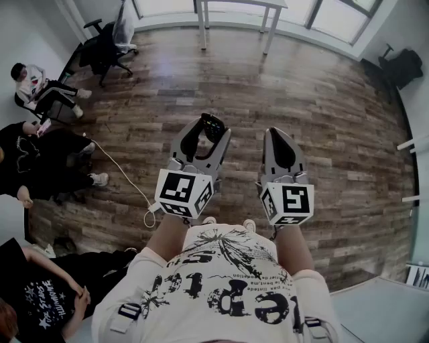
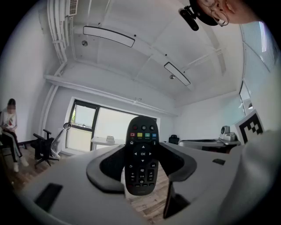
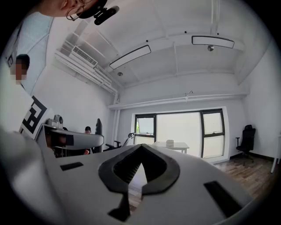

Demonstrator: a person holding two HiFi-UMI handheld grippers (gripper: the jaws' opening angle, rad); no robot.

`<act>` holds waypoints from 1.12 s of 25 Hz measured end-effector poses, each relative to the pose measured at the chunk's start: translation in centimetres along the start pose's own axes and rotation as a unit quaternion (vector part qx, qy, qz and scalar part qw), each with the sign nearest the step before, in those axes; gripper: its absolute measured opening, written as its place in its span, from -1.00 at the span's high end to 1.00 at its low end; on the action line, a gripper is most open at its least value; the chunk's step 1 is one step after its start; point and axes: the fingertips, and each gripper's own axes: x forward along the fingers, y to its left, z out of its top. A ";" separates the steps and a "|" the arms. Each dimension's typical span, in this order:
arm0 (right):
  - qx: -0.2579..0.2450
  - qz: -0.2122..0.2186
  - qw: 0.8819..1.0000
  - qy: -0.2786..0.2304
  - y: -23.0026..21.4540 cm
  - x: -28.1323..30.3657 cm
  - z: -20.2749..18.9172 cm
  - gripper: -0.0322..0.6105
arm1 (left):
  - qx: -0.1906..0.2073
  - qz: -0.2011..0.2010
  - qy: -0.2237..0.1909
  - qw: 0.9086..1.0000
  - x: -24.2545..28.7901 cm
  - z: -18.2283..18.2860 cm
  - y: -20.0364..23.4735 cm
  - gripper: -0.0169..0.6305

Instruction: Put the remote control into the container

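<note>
A black remote control (image 2: 141, 154) with coloured buttons stands upright between the jaws of my left gripper (image 2: 141, 169), which is shut on its sides. In the head view the remote control (image 1: 215, 127) shows as a dark shape at the tip of the left gripper (image 1: 210, 125), held level above the wooden floor. Beside it, my right gripper (image 1: 274, 132) is shut with nothing in it; its tips meet in the right gripper view (image 3: 141, 147). I see no container in any view.
A white table (image 1: 234, 8) stands by the windows at the far end. An office chair (image 1: 107, 47) and seated people (image 1: 40, 87) are at the left. A white cable (image 1: 127, 181) lies on the wooden floor (image 1: 315, 100).
</note>
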 end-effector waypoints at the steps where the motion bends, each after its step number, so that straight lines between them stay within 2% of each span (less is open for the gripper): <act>1: 0.000 -0.001 1.000 0.001 -0.1 0.0 0.0 0.92 | -0.003 -0.003 -0.001 1.000 0.1 0.0 0.0 0.18; 11: -0.001 -0.007 1.000 0.012 0.4 1.7 -1.3 0.92 | 0.004 -0.020 0.004 1.000 0.7 -0.7 1.3 0.18; 21: 0.022 -0.014 0.999 0.030 2.4 4.2 -3.9 0.92 | -0.014 -0.013 0.035 0.999 0.1 -2.9 6.1 0.18; 28: 0.040 0.000 0.999 0.025 -0.8 7.4 -5.1 0.92 | -0.015 0.007 0.047 0.999 3.6 -4.3 7.1 0.18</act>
